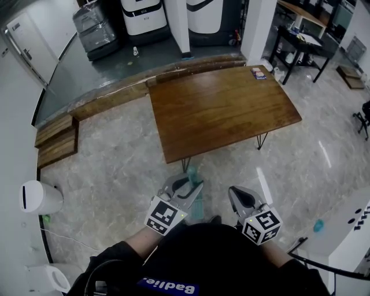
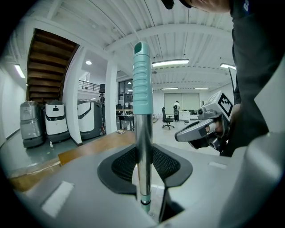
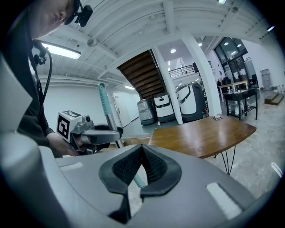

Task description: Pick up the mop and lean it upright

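The mop stands nearly upright on the floor in front of me. Its chrome pole [image 2: 143, 147] rises to a ribbed teal grip [image 2: 142, 80]. From the head view I see the teal grip [image 1: 191, 172] almost end-on, with the mop head [image 1: 198, 209] on the floor below it. My left gripper [image 1: 188, 185] is shut on the pole, which sits between its black pads [image 2: 127, 164]. My right gripper [image 1: 238, 195] hovers to the right of the mop, apart from it, its jaws together with nothing between them. From the right gripper view, the left gripper [image 3: 91, 132] holds the pole [image 3: 106, 111].
A wooden table [image 1: 222, 110] on thin metal legs stands just beyond the mop. Low wooden steps [image 1: 55, 139] lie at the left, with a white bin [image 1: 40, 198] nearer me. White machines [image 1: 141, 17] line the back wall. A white counter [image 1: 352, 234] is at my right.
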Demonstrator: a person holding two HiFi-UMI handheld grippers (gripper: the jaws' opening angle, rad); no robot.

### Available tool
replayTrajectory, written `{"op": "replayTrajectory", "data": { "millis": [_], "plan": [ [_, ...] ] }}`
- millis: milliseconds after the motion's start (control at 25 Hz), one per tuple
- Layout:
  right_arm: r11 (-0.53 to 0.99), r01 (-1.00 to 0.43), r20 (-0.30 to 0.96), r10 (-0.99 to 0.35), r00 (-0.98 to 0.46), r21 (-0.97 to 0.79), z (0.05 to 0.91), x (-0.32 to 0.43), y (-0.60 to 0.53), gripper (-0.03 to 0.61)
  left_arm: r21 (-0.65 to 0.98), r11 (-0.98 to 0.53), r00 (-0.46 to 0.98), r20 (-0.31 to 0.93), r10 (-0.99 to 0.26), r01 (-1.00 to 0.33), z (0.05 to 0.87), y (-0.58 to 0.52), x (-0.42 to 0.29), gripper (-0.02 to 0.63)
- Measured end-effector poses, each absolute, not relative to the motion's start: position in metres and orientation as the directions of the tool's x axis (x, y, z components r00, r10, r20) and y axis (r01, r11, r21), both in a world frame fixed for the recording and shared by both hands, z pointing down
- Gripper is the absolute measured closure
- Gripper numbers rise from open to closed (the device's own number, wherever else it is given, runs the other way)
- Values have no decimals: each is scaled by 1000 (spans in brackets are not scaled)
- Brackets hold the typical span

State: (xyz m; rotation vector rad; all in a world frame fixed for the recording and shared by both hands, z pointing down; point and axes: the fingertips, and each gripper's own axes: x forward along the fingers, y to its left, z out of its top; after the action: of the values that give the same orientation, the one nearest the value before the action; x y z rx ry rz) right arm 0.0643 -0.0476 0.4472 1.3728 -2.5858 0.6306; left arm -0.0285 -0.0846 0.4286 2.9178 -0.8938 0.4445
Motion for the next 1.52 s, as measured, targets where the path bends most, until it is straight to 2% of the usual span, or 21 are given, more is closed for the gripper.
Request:
{"op": "replayTrajectory", "data": {
  "millis": [960, 1520],
  "plan": [
    [425, -843, 369, -764, -530, -330, 471, 125, -42, 574, 28, -762, 681, 470, -561, -647, 520, -102, 1, 491],
    [394, -853, 404, -758, -512, -342, 483, 147, -44, 574, 46, -759, 660, 530, -533, -650, 573, -121, 16, 491]
  ]
}}
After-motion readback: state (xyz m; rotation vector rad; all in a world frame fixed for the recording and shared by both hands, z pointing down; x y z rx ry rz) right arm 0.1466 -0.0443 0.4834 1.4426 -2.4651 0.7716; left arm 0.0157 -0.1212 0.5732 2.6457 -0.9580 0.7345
